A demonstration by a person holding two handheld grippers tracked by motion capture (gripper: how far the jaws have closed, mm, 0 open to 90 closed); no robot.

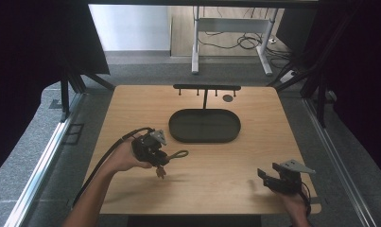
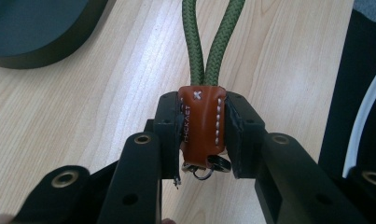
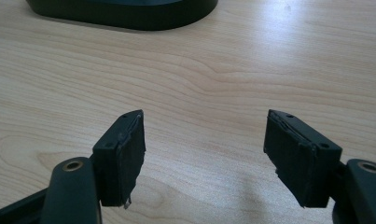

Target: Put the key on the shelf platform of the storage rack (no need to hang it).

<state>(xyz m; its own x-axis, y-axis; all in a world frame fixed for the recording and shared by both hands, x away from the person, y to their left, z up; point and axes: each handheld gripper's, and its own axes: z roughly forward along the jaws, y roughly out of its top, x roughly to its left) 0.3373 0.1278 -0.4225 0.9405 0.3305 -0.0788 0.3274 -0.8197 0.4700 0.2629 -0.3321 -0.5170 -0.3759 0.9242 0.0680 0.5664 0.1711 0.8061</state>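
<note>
A keychain with a brown leather tab (image 2: 202, 133) and a green rope loop (image 2: 209, 46) is clamped in my left gripper (image 2: 202, 100), which is shut on the tab. A metal ring (image 2: 205, 169) hangs below the tab. In the high view the left gripper (image 1: 162, 158) is held above the table's left middle; the rope loop (image 1: 179, 153) sticks out to its right and the keys (image 1: 160, 171) dangle beneath it. My right gripper (image 1: 269, 171) rests low near the front right edge. Its jaws (image 3: 204, 158) stand wide open over bare wood.
A black oval tray (image 1: 178, 135) lies at the table's centre, just beyond the left gripper, and its rim (image 3: 125, 14) is also ahead of the right gripper. A black hook rack (image 1: 206, 87) stands behind the tray. A small dark disc (image 1: 228, 98) lies near the back edge.
</note>
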